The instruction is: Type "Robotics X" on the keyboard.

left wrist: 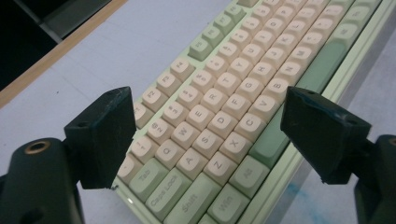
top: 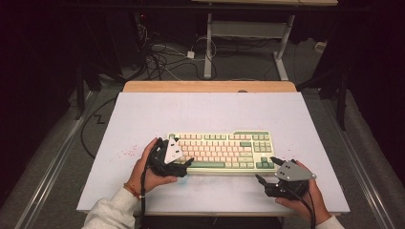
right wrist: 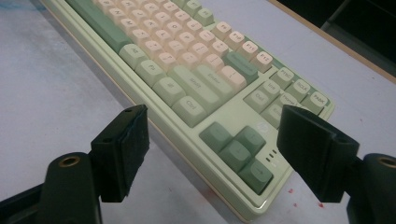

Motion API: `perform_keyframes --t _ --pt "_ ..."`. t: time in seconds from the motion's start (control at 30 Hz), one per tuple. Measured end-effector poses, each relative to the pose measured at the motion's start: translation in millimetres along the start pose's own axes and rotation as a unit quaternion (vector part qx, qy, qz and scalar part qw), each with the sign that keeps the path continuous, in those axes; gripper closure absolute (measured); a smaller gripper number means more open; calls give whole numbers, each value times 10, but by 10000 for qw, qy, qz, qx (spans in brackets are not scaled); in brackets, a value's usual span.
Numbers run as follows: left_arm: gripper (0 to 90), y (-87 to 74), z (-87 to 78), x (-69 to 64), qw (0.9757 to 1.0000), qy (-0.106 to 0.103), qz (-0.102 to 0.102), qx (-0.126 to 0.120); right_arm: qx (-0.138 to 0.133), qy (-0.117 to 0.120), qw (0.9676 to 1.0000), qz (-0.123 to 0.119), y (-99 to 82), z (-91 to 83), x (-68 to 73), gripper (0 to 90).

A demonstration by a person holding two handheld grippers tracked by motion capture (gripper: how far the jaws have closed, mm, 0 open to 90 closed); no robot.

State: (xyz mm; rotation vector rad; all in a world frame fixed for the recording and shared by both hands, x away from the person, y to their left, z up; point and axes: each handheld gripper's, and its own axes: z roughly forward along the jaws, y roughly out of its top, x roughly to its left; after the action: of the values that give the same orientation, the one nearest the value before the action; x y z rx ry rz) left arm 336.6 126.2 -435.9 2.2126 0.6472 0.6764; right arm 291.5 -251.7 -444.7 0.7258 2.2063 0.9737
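A: Where do we stand with the keyboard [top: 222,150]?

B: It lies flat on the white table [top: 143,119], towards our edge, long side facing us. We have a gripper at each end. Our left gripper [top: 184,166] is at the left end, jaws spread wide. In the left gripper view the Tab, Caps Lock and Shift keys sit between the jaws, and neither pad presses on anything.

A: And the other hand?

B: Our right gripper [top: 267,171] hovers just off the front right corner. Its jaws are wide apart too, with the green arrow keys [right wrist: 238,150] framed between them in the right gripper view, and nothing is clamped.

A: So nothing is gripped yet?

B: Nothing. We'd judge this as the approach stage: both tools lined up at the two ends, neither closed on the case. Whether we mean to lift, slide or square the keyboard, that part is still ahead of us.

A: Anything else on the table?

B: A few reddish specks [top: 125,153] on the surface near our left hand [top: 148,169]. Nothing in the way.
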Motion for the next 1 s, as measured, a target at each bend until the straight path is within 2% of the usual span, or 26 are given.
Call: perform_keyframes --t 0.17,0.5,0.67,0.9,1.0 --pt "171 -87 -82 33 9999 9 -76 -66 18 -33 10000 16 -3 2 -13 255" --pt "171 -311 -175 86 9997 244 -41 26 -3 -101 9999 69 12 -4 -37 254" --pt "172 -429 -210 102 9991 358 23 211 -40 -110 9999 78 29 -9 -52 255" --pt "172 -579 -270 117 9990 352 -107 267 0 -173 9998 137 54 -3 -88 263" --pt "172 -629 -291 113 9987 384 -95 325 4 -189 9997 120 78 3 -103 270"
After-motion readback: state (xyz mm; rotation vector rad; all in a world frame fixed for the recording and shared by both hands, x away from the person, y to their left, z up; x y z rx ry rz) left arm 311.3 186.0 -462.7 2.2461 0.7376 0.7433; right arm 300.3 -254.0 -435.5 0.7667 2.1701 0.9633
